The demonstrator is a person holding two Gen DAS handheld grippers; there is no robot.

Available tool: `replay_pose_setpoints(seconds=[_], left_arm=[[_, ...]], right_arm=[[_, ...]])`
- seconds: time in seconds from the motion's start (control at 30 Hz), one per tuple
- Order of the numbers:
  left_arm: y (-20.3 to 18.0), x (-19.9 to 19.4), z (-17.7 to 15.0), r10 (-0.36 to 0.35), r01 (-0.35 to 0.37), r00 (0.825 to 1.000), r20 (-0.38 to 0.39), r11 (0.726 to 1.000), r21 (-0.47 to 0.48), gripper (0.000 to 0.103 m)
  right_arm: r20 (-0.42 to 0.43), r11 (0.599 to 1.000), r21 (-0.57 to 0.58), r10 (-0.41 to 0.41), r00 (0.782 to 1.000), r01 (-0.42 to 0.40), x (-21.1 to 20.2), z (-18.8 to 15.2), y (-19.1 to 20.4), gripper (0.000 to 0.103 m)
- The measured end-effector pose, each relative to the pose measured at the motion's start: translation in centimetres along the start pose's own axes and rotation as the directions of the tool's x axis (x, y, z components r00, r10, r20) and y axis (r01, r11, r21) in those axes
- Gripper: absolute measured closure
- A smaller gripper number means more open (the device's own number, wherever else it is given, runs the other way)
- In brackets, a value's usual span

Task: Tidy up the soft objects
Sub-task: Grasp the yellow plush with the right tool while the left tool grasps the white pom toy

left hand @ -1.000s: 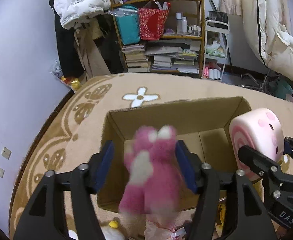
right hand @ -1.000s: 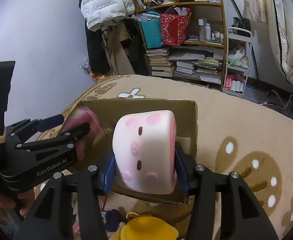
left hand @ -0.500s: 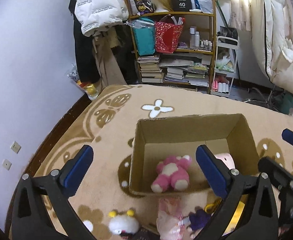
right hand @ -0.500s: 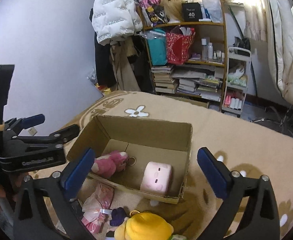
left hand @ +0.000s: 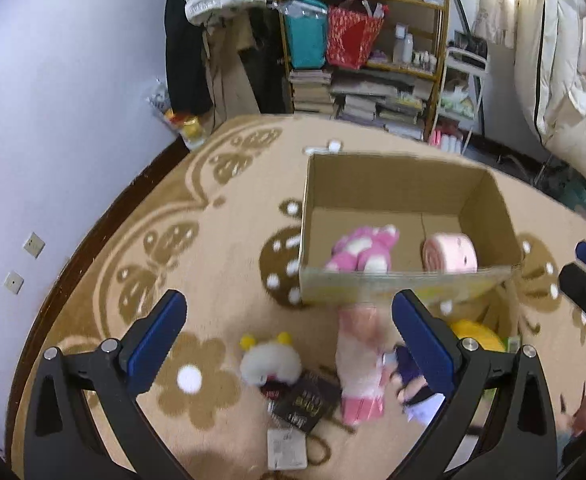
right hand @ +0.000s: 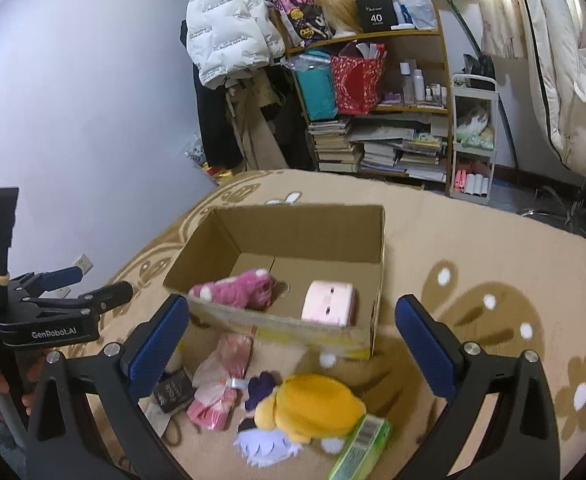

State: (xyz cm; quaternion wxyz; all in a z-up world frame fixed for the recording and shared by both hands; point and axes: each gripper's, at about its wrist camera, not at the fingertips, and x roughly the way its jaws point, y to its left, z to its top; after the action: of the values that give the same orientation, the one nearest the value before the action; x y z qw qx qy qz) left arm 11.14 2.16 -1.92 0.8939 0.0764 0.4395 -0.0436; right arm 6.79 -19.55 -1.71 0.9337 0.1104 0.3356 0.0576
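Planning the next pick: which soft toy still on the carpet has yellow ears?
The small white fluffy plush, lying left of the pink-and-white plush. It alone has two yellow ears; the yellow-capped doll has none showing.

Cardboard box (right hand: 377, 264) open-topped, back half free; plush clutter (right hand: 309, 404) crowds carpet before it.

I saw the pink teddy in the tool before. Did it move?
Yes. The pink teddy left the left tool and now lies inside the cardboard box, at its left side, beside the pink roll pillow.
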Motion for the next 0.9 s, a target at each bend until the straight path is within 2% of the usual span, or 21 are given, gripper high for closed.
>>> replay_pose_setpoints(seconds=[0.13,0.3,0.4,0.43,0.6,0.8,0.9], left_arm=[[0.3,1.3,-1.7,0.004,-0.004,0.999,-0.054,1.0,0.0,0.001],[1.7,3.4,-2.7,-0.021,0.013,0.993,-0.116,0.998,-0.069,0.001],[2.8,4.9,-3.3,-0.009,-0.006,0.987,-0.16,0.995,-0.096,0.001],[3.1,5.5,-3.5,-0.002,-0.016,0.984,-0.176,0.995,-0.103,0.001],[3.9,7.3,-3.8,-0.019,-0.014,0.972,-0.235,0.99,-0.14,0.001],[3.7,9.3,-4.2,0.003,-0.038,0.958,-0.287,0.992,-0.119,0.001],[3.6,10.5,-4.3,-0.03,-0.016,0.946,-0.322,0.99,-0.14,0.001]], right_arm=[[-0.023,1.0,-0.002,0.004,1.0,-0.004,-0.5,-1.2,-0.1,0.0],[-0.079,1.0,0.011,-0.003,0.997,0.004,-0.6,-2.3,-0.6,0.0],[-0.105,1.0,0.025,-0.012,0.994,0.014,-0.5,-2.9,-1.0,0.0],[-0.114,0.999,0.031,-0.012,0.993,0.016,-0.4,-3.1,-1.2,0.003],[-0.16,0.998,0.065,-0.004,0.987,0.014,0.4,-4.0,-2.0,0.004],[-0.199,0.992,0.124,0.047,0.979,-0.022,2.2,-5.0,-2.6,0.004],[-0.221,0.992,0.127,0.052,0.974,-0.024,3.3,-5.4,-2.7,0.004]])
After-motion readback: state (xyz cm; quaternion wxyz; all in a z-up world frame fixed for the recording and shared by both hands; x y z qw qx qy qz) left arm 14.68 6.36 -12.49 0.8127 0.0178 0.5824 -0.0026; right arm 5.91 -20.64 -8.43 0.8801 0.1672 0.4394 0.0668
